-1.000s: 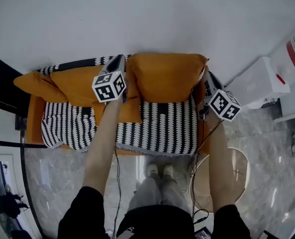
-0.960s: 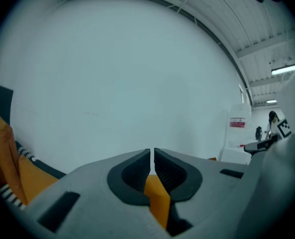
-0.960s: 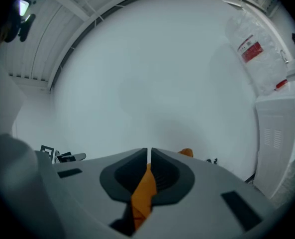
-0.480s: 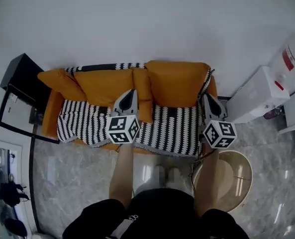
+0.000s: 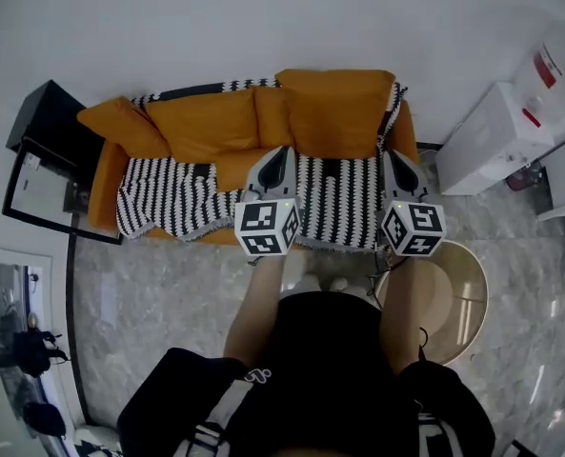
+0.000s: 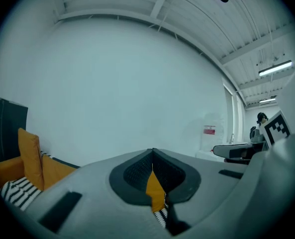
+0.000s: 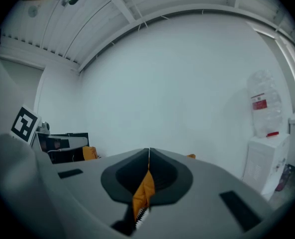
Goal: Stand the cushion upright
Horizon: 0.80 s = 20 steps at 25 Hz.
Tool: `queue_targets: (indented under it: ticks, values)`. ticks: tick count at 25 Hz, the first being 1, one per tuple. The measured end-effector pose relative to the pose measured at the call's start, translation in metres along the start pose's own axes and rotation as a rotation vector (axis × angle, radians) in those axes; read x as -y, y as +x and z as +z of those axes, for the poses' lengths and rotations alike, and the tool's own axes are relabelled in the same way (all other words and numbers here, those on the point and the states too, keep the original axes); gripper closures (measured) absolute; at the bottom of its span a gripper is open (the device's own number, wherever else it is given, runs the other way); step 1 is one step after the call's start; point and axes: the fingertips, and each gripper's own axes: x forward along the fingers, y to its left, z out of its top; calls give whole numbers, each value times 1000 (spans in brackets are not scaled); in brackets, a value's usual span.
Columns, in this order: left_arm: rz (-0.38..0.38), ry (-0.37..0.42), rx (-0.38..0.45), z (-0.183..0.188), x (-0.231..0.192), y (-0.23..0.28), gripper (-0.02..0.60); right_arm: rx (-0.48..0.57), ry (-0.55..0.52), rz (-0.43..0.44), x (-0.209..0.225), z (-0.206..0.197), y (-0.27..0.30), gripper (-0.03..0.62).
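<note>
we see the left gripper [image 5: 281,151] and the right gripper [image 5: 391,156] held side by side over the front edge of the sofa [image 5: 104,190], both pointing at the wall behind it. the left gripper's jaws are pressed together with nothing gripped. only a sliver of orange and stripes from the sofa shows through the slit. the right gripper's jaws are closed the same way and also empty. the big orange cushion [image 5: 335,112] stands upright against the sofa back at the right end, apart from both grippers. two smaller orange cushions [image 5: 202,124] lean on the back to its left. a striped throw [image 5: 166,201] covers the seat. a black cabinet [image 5: 48,120] sits left of the sofa, with a water dispenser [image 5: 504,138] and a round table [image 5: 456,300] on the right.
</note>
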Motion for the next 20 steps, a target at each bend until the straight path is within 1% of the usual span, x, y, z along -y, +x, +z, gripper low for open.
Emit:
queue_targets:
  ticks: [7,20]
  values:
    - [-35,23,7,2,20,2,572,3,-38,-1,0,5,-8,582]
    - [-44,12,18,7,29,16,571,15,-58,21,6,15,1,582]
